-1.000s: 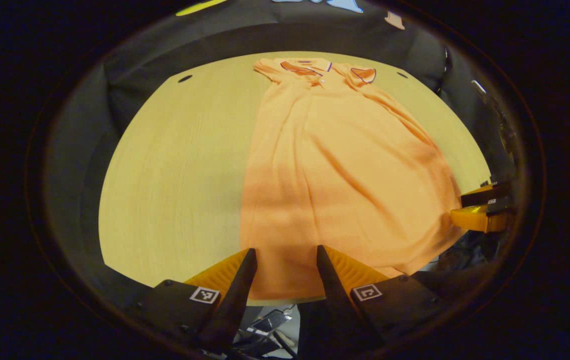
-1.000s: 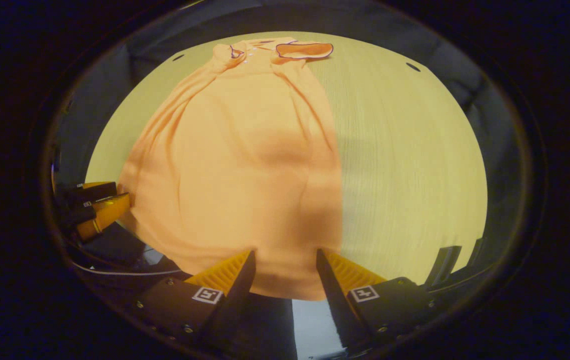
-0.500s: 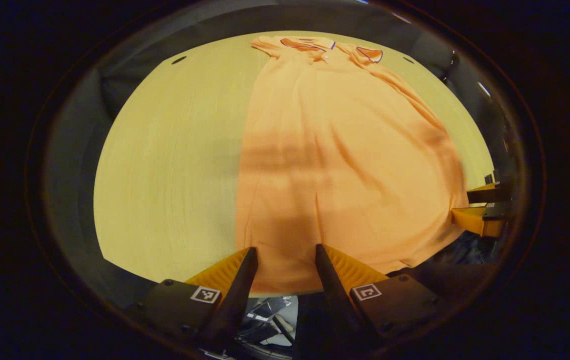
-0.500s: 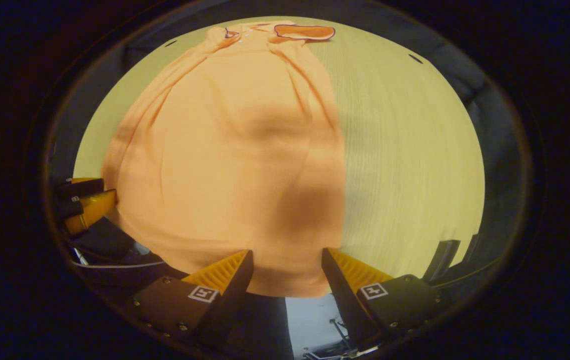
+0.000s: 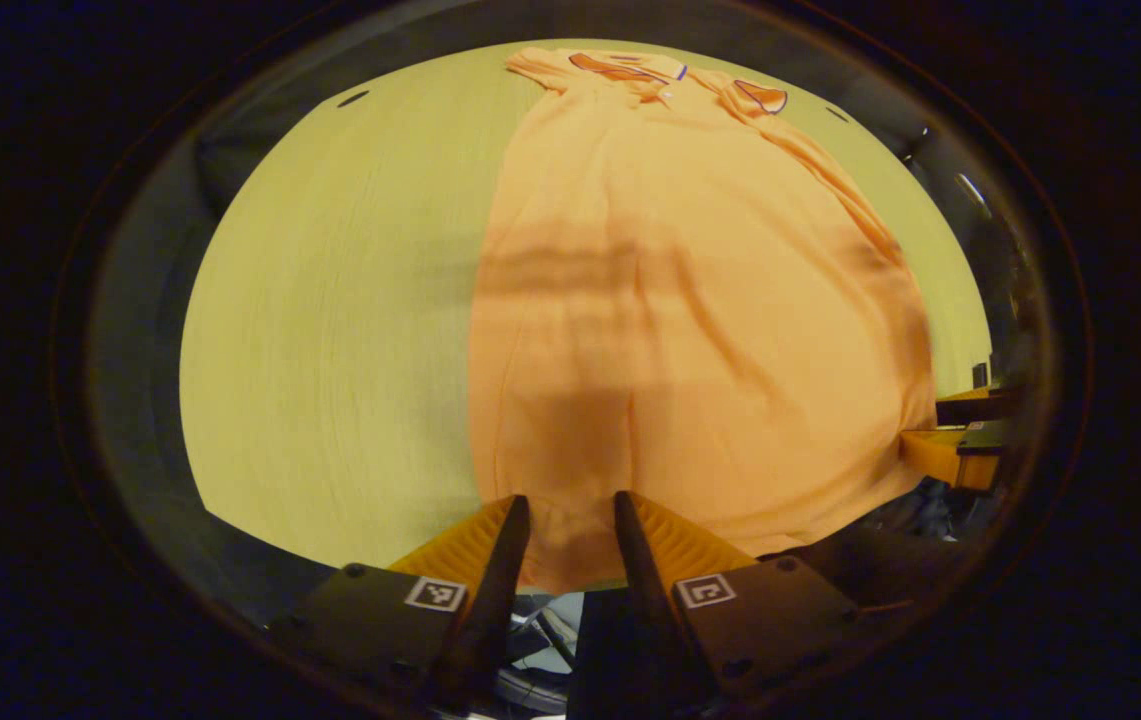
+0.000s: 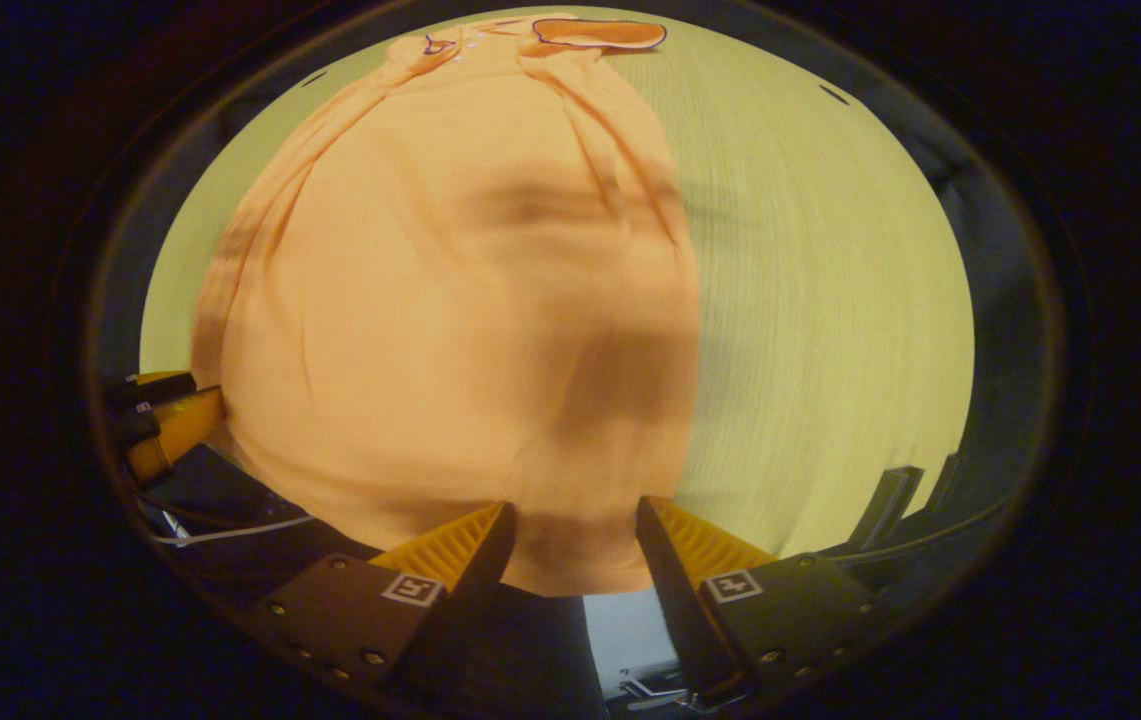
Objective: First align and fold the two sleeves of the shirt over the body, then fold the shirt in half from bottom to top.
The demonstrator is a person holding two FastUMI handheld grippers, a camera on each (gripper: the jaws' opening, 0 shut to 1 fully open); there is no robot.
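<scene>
An orange polo shirt (image 5: pixel 670 300) lies flat along the wooden table (image 5: pixel 330 300), collar (image 5: pixel 630 68) at the far end, both sleeves lying over the body. Its hem reaches the near table edge. My left gripper (image 5: pixel 570 500) is at the hem's left part, fingers narrowed with cloth between them and a gap still showing. In the right gripper view the same shirt (image 6: pixel 450 300) fills the left half of the table (image 6: pixel 830 300). My right gripper (image 6: pixel 575 505) stands open at the hem's right part, cloth between its fingers. Each view shows the other gripper (image 5: pixel 960 440) (image 6: pixel 165 425) at the side.
Bare tabletop stretches left of the shirt in the left gripper view and right of it in the right gripper view. Below the near table edge is floor with cables (image 6: pixel 230 530). A dark chair back (image 6: pixel 890 500) stands at the table's right.
Both grippers have moved forward and down onto the hem. The left gripper's fingers have drawn closer together; the right gripper's spacing is unchanged. The shirt has stayed put.
</scene>
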